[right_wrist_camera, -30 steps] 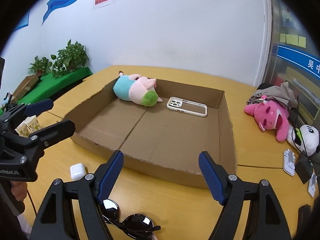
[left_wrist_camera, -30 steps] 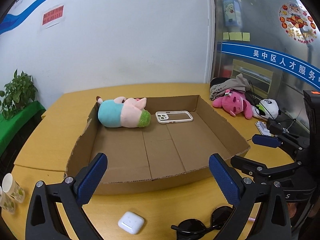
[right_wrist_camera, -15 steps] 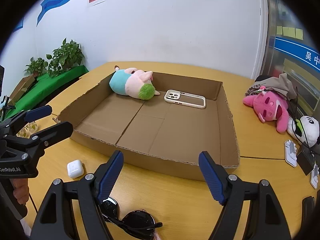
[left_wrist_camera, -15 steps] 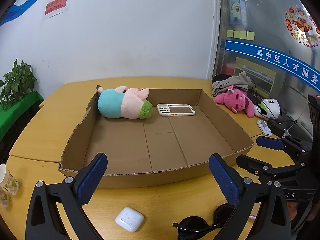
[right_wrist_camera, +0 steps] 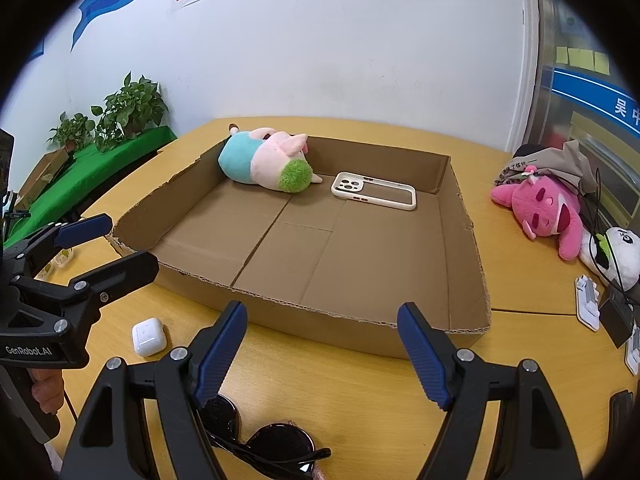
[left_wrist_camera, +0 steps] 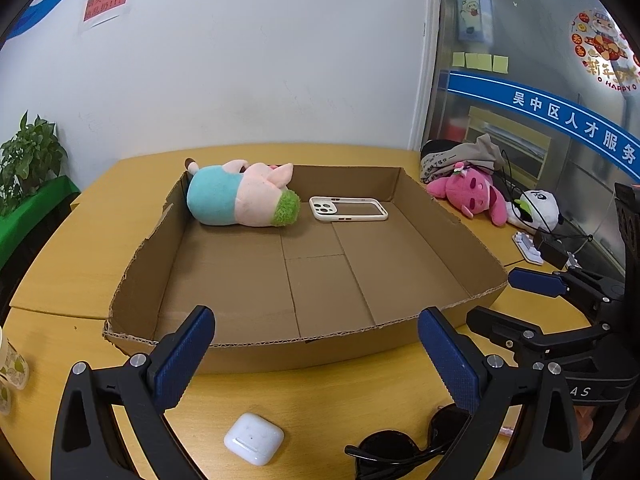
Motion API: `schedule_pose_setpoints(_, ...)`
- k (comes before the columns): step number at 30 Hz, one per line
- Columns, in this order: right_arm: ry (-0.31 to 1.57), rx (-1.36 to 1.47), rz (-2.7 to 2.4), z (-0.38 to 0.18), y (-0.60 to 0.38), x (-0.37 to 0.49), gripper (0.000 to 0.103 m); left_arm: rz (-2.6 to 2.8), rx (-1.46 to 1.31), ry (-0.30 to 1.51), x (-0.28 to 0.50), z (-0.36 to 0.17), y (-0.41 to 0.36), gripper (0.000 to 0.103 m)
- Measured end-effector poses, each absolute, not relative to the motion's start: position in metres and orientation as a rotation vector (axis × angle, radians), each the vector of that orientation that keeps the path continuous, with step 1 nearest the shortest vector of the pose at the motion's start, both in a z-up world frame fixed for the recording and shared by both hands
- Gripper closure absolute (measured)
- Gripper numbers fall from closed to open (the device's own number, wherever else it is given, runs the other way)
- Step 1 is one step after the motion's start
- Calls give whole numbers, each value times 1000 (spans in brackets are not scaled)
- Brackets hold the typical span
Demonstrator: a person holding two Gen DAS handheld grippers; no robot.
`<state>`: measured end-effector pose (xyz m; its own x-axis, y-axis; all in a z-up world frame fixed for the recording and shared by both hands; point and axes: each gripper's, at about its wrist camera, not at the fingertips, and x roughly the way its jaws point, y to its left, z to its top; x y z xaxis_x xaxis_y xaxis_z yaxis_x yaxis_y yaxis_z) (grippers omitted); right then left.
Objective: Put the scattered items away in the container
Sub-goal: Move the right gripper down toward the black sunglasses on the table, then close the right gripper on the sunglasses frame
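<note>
A shallow cardboard box (left_wrist_camera: 256, 346) (right_wrist_camera: 304, 322) lies on the yellow table. Inside at its far end rest a pink-and-teal plush toy (left_wrist_camera: 240, 200) (right_wrist_camera: 266, 164) and a white phone case (left_wrist_camera: 348, 209) (right_wrist_camera: 374, 191). On the table in front of the box lie a white earbud case (left_wrist_camera: 254, 438) (right_wrist_camera: 149, 335) and black sunglasses (left_wrist_camera: 404, 446) (right_wrist_camera: 264, 440). My left gripper (left_wrist_camera: 316, 354) stands open above the earbud case, nothing between its blue pads. My right gripper (right_wrist_camera: 322, 350) is open too, over the sunglasses.
A pink plush (left_wrist_camera: 474, 194) (right_wrist_camera: 548, 210), a panda plush (left_wrist_camera: 538, 208) (right_wrist_camera: 612, 252), folded clothes (left_wrist_camera: 460, 158) and white chargers with cables (right_wrist_camera: 588, 300) lie at the table's right. Paper cups (left_wrist_camera: 10, 368) stand at the left edge. Potted plants (right_wrist_camera: 120, 114) are beyond.
Both views have tilted slightly, so the box sits a little higher and further in frame. The grippers stay open and no object has moved.
</note>
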<state>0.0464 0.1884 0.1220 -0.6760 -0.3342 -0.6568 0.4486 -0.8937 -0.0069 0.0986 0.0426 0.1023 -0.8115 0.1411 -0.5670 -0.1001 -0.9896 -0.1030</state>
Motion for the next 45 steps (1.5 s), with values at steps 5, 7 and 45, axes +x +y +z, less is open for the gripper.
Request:
schedule_pose_setpoints(5,235,948,-2530,123,191,46,26,2864,-914,-96,93,100,45,0)
schedule_pose_setpoints(7,230,951,-2534,123,193,46,26,2857,-922,-95,90,98,47,0)
schedule_pose_setpoints(45,243,1051,-2394,84,212,52,26,2786,-1049,-134,112,63,40,0)
